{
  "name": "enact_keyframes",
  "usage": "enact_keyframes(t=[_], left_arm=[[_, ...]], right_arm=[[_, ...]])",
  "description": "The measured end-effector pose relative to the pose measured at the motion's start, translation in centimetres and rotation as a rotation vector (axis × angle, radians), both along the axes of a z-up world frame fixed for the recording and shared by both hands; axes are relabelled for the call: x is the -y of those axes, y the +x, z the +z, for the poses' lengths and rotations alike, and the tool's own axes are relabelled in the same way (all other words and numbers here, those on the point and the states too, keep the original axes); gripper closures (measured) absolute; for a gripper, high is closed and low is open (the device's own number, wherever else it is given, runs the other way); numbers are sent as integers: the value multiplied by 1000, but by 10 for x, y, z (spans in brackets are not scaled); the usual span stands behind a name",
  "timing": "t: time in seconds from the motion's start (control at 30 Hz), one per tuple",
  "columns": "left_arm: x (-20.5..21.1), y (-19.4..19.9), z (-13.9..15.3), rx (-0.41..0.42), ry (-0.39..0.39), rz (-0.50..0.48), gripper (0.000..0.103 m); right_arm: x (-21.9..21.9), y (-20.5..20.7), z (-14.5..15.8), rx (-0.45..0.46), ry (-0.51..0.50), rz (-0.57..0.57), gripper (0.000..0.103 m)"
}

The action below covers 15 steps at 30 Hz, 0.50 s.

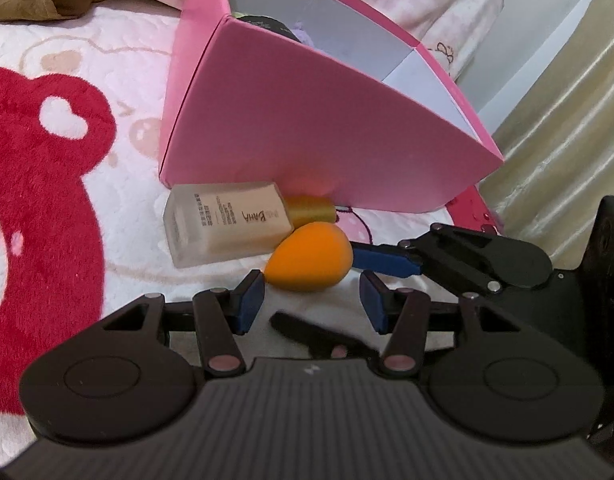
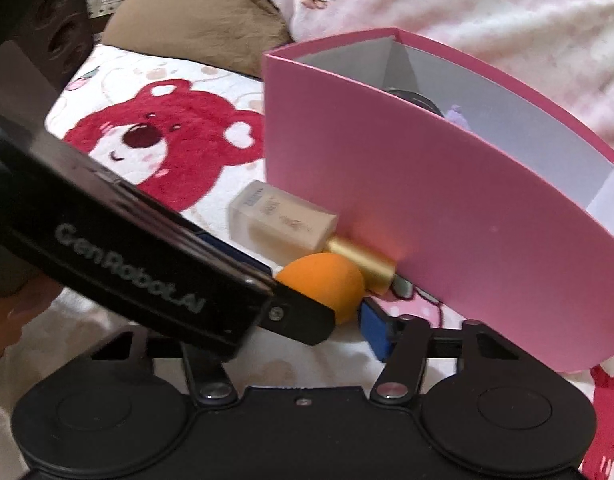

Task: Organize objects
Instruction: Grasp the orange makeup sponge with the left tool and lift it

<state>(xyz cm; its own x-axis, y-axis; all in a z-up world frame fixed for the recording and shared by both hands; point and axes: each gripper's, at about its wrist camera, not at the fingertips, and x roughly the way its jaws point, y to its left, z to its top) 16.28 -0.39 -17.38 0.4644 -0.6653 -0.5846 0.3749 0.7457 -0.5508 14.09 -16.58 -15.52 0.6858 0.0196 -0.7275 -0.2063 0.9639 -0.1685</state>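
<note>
1. Lying on the bed at twelve o'clock from the left gripper [image 1: 312,294], the orange makeup sponge [image 1: 309,258] points its tip toward one o'clock.
2. Left fingers [image 1: 249,304] parted, gripping nothing.
3. Right gripper [image 1: 381,266] nearer; whether it grips, I cannot tell.

White plush blanket [image 1: 119,80] with red bear print [image 2: 167,140] covers the surface. Brown cushion [image 2: 195,12] at eleven o'clock; cream curtain [image 1: 567,120] at three o'clock.
</note>
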Motion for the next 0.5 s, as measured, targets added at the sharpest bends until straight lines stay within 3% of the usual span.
enact_keyframes(t=[0.1, 0.37, 0.5], left_arm=[[2, 3, -1, 1, -4, -1, 52], [1, 2, 4, -2, -14, -2, 56], [4, -4, 17, 7, 4, -24, 57]], right_arm=[[8, 0, 0, -7, 27, -41, 60], [15, -6, 5, -16, 133, -109, 63], [13, -15, 12, -3, 124, -120, 64]])
